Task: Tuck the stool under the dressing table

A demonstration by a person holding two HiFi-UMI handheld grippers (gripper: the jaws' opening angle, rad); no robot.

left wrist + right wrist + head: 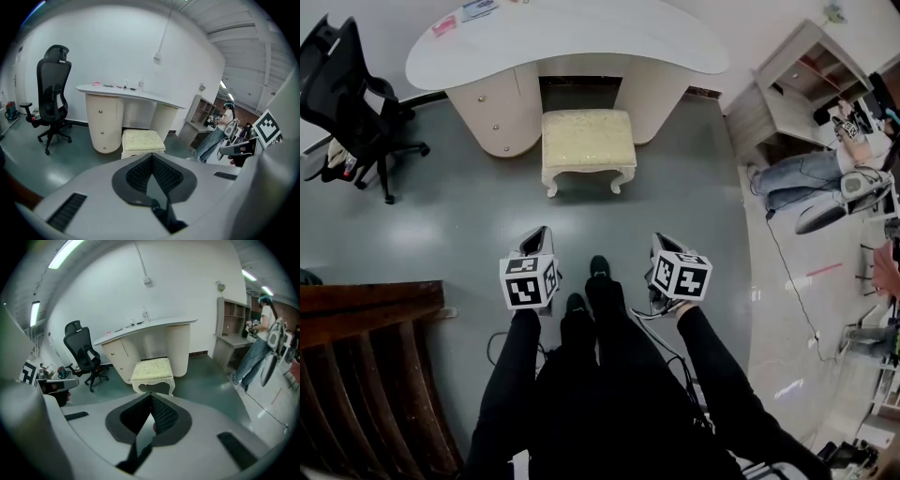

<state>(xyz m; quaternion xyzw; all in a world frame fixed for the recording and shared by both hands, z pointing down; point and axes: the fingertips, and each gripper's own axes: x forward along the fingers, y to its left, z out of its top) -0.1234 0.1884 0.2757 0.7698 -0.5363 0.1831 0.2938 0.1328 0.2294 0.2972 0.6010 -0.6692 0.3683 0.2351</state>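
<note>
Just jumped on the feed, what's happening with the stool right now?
A person stands facing the dressing table, holding the left gripper and the right gripper low, both shut and empty. The stool stands on the floor in front of the table's knee gap, not yet tucked in, and neither gripper touches it.

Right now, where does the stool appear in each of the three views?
Head view: the stool is at upper centre, ahead of the person's feet.
Left gripper view: the stool is just left of centre.
Right gripper view: the stool is at centre.
Shared landmark: the dressing table, directly behind it.
</note>
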